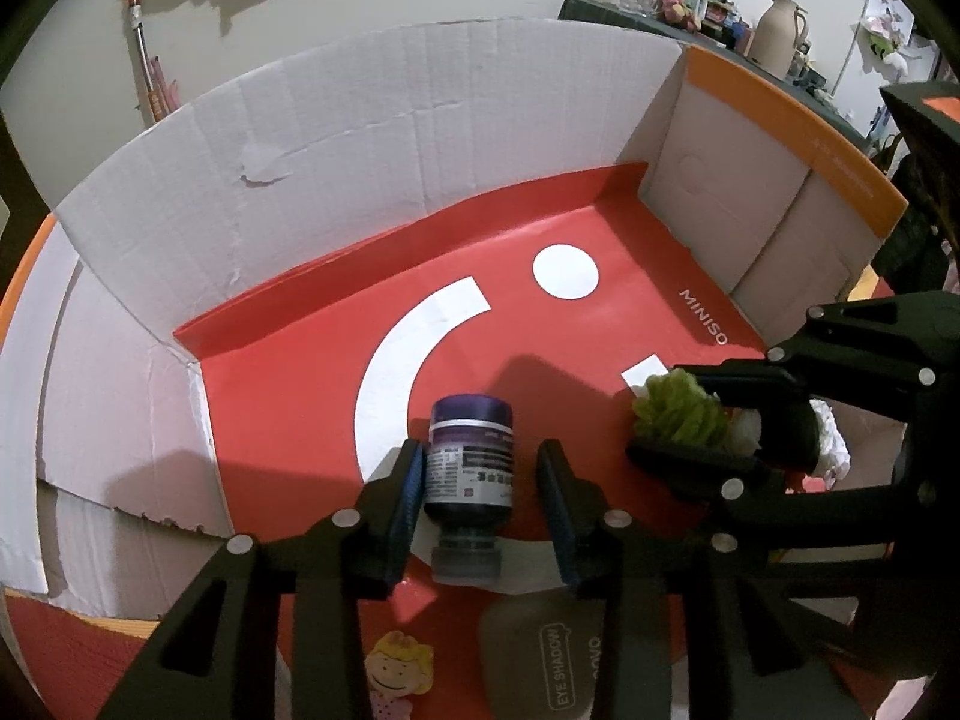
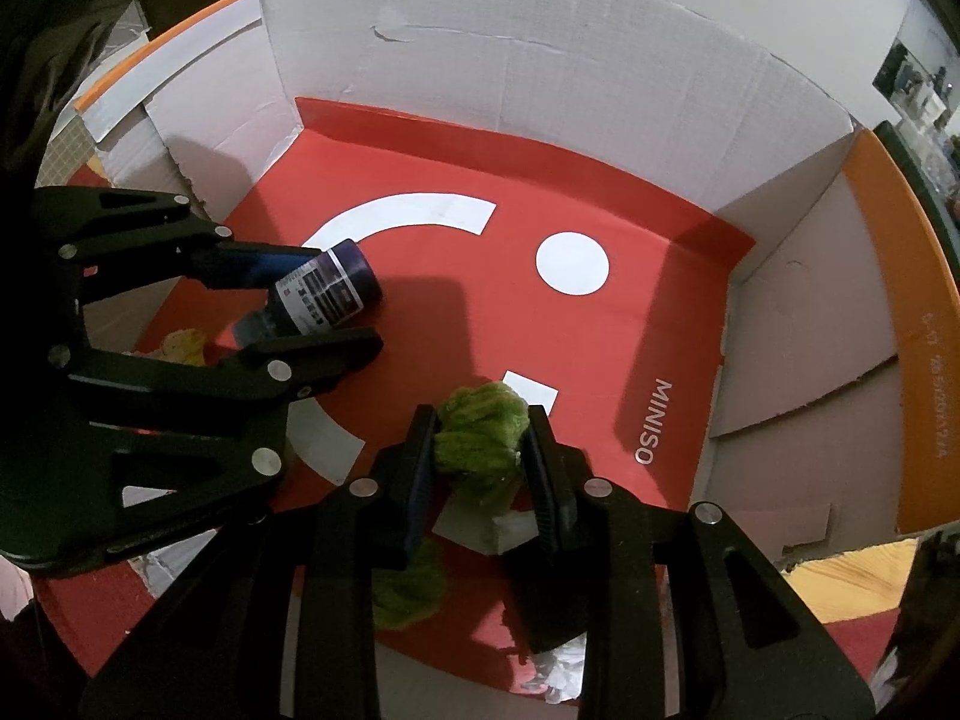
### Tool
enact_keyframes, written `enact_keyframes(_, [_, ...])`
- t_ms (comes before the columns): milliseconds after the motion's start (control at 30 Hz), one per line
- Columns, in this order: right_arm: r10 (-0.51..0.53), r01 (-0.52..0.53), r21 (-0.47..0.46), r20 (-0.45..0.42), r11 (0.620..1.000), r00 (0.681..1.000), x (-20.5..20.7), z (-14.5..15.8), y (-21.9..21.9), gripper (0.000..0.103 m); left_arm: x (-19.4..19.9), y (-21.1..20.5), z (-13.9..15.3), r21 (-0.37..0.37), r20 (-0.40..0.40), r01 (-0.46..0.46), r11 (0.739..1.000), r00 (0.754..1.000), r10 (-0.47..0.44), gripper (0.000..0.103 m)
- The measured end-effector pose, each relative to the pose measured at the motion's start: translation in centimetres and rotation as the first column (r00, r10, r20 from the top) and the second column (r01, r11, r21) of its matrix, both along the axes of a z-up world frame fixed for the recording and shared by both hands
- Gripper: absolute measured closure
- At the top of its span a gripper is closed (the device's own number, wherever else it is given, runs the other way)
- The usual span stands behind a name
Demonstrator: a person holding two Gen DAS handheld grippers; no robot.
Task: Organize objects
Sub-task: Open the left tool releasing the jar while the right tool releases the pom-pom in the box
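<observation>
Left tongs (image 1: pixel 480 483) around purple bottle (image 1: pixel 470 468)

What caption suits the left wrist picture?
Left tongs straddle a purple bottle lying in the cardboard box.

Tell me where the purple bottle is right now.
The purple bottle lies between the fingers of the left gripper over the red floor of the cardboard box, left of the green fuzzy item in the right gripper.
</observation>
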State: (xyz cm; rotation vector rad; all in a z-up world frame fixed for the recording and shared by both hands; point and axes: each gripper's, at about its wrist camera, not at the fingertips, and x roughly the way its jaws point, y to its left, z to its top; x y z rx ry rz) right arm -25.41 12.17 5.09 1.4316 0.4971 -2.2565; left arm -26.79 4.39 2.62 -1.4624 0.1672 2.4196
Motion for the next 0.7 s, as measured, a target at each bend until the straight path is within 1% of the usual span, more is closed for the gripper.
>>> enact_keyframes(300, [-0.003,0.003,0.006,0.001,1.0,1.0,-0.1,-0.1,0.3,0.074,0.4,-0.4,0.2,-0.004,-0.005,-0.003,1.0,1.0,0.003,0.061])
enact_keyframes(567, [-0.007,0.007,0.005,0.001,1.0,1.0,-0.6,-0.2,0.6,0.072,0.9,-1.3,0.5,-0.007,-0.013,-0.017,1.0,1.0,0.017,0.056])
enact_keyframes(700, [-0.008,0.008,0.008,0.002,1.0,1.0,-0.7,-0.2,0.8,0.072,1.2,-1.7,0.7,-0.011,-0.015,-0.02,1.0,1.0,0.02,0.055])
